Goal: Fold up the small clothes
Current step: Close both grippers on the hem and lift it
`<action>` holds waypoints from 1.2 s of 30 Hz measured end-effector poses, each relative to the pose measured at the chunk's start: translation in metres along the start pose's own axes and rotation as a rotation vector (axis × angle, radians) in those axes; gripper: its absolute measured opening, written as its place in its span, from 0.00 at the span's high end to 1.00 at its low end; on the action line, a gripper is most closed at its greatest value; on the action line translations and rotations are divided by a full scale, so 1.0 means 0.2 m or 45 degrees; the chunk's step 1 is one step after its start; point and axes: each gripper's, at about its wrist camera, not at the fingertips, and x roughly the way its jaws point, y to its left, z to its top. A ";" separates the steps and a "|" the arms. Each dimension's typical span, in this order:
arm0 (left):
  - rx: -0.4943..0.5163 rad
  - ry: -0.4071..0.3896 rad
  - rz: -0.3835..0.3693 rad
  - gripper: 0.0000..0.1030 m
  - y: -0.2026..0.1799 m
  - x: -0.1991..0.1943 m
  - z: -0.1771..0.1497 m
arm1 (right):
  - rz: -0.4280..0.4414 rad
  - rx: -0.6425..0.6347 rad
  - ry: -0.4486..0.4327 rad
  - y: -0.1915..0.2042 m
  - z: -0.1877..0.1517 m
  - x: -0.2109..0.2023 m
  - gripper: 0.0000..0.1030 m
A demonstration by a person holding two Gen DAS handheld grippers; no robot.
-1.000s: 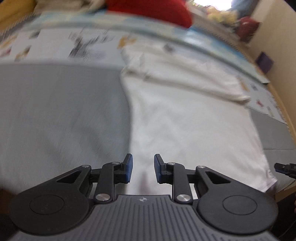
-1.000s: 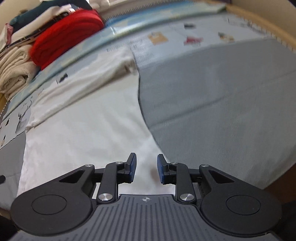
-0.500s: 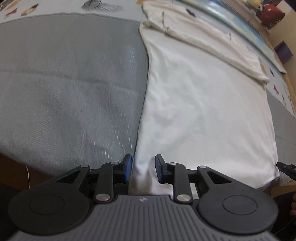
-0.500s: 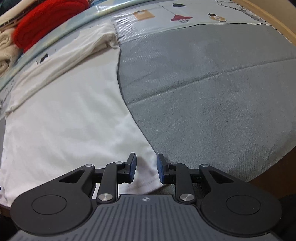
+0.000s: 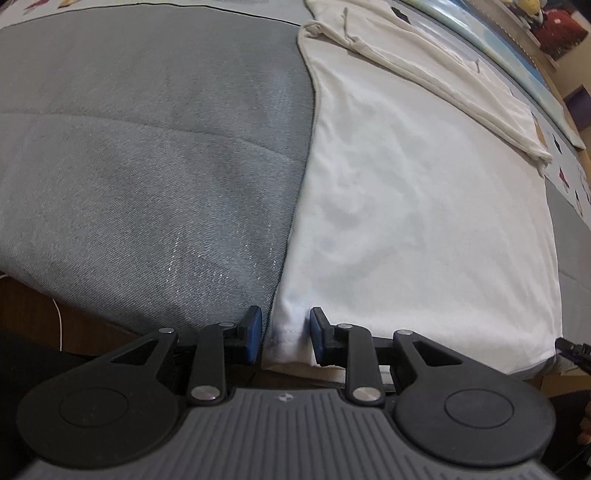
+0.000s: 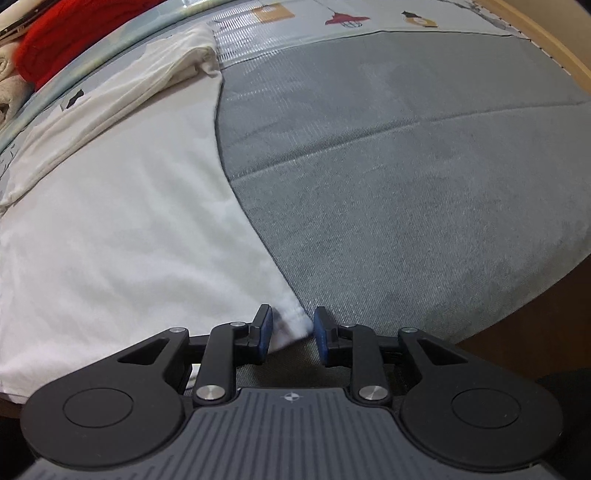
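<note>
A white garment (image 5: 406, 221) lies flat on a grey mat (image 5: 147, 166), its top part folded over along the far side. My left gripper (image 5: 285, 334) points steeply down at the near left hem corner. That corner sits between its blue pads, which stand apart and do not press it. In the right wrist view the same garment (image 6: 129, 240) fills the left half. My right gripper (image 6: 291, 334) straddles the near right hem corner, open, with the cloth tip between the fingers. The right gripper's tip (image 5: 572, 350) shows at the left view's right edge.
A red folded cloth (image 6: 55, 48) and beige towels (image 6: 11, 85) are stacked beyond the far left. A patterned play mat (image 6: 332, 18) borders the grey mat (image 6: 406, 184). The mat's near edge drops to a dark wooden floor (image 6: 535, 332).
Both grippers have tipped downward and come in over the garment's near hem. Each near corner now lies between a pair of fingers. The jaw gaps look the same.
</note>
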 end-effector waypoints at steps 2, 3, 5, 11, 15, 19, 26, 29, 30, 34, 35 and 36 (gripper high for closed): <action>0.015 0.000 0.004 0.71 -0.01 0.00 0.00 | -0.004 -0.024 0.010 0.01 -0.01 0.01 0.74; 0.018 -0.001 0.005 0.72 -0.01 0.01 0.00 | -0.013 -0.039 0.012 0.02 -0.01 0.02 0.74; 0.026 -0.001 0.001 0.75 -0.01 0.01 0.00 | -0.021 -0.050 0.011 0.03 -0.01 0.02 0.74; 0.098 -0.060 -0.004 0.94 -0.05 -0.05 -0.02 | -0.005 -0.011 -0.071 0.01 0.00 -0.03 0.93; 0.136 -0.146 -0.046 0.94 -0.09 -0.20 -0.02 | 0.135 0.076 -0.190 -0.04 0.04 -0.19 0.94; 0.194 -0.217 -0.095 0.94 -0.11 -0.37 -0.04 | 0.233 0.112 -0.288 -0.09 0.06 -0.39 0.95; 0.230 -0.361 -0.210 0.95 -0.08 -0.78 -0.17 | 0.377 0.120 -0.436 -0.16 -0.04 -0.82 0.95; 0.219 -0.399 -0.271 0.95 -0.03 -0.95 -0.22 | 0.443 0.129 -0.505 -0.21 -0.11 -1.03 0.95; 0.212 -0.412 -0.289 0.95 -0.02 -1.00 -0.24 | 0.458 0.125 -0.527 -0.23 -0.14 -1.09 0.95; 0.149 -0.435 -0.366 0.95 0.01 -1.07 -0.18 | 0.465 0.151 -0.541 -0.30 -0.15 -1.19 0.95; 0.144 -0.429 -0.359 0.95 0.00 -1.04 -0.13 | 0.468 0.163 -0.530 -0.30 -0.14 -1.17 0.95; 0.134 -0.414 -0.338 0.95 0.00 -1.01 -0.08 | 0.464 0.166 -0.530 -0.30 -0.11 -1.15 0.95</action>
